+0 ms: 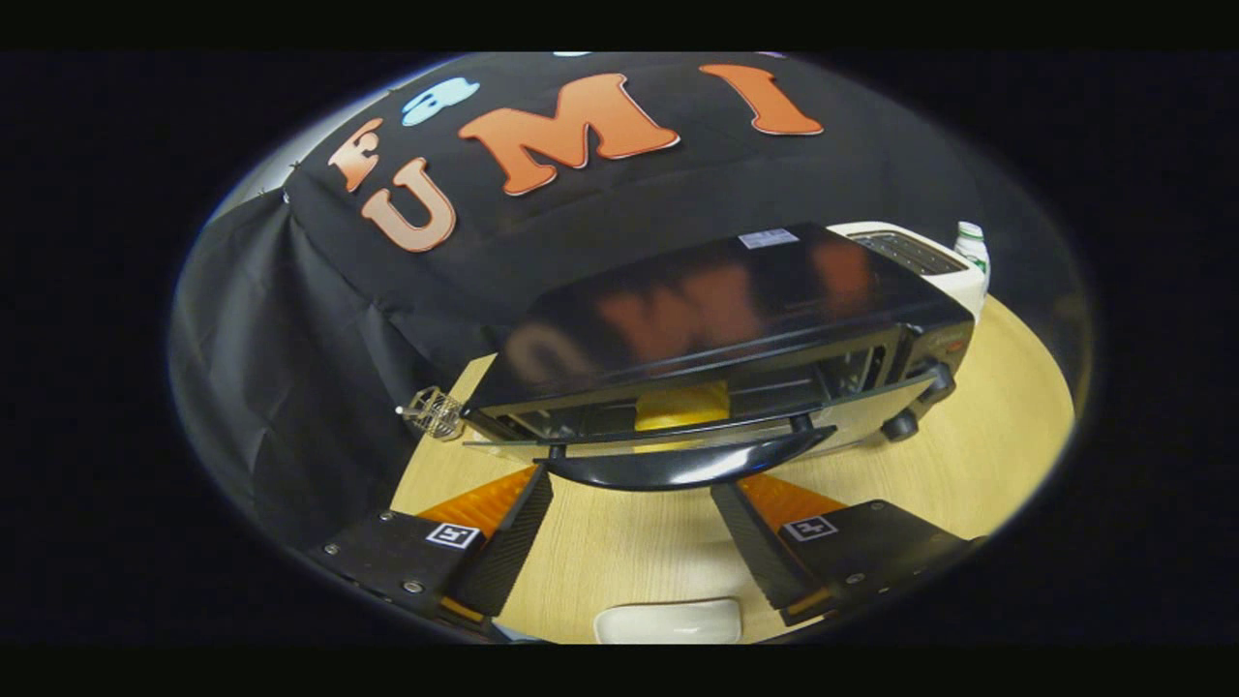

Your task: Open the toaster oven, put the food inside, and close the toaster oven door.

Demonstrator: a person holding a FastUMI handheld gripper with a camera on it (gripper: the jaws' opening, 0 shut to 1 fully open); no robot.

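We see the gripper (pixel 634 508) with fingers spread wide — tips just under the toaster oven (pixel 716 339) door handle (pixel 682 465); yellow food (pixel 680 405) sits inside.

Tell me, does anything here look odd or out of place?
Little stands out. The toaster oven door hangs partly open, its handle just ahead of the open gripper, with yellow food already inside. That fits a half-finished job, not a fault. Nothing looks spilled or damaged.

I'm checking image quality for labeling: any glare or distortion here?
Gripper view: the fisheye bends the toaster oven and wooden table; the oven's glossy top mirrors the wall; the yellow food inside stays readable; the open tongs look sharp beside the door handle.
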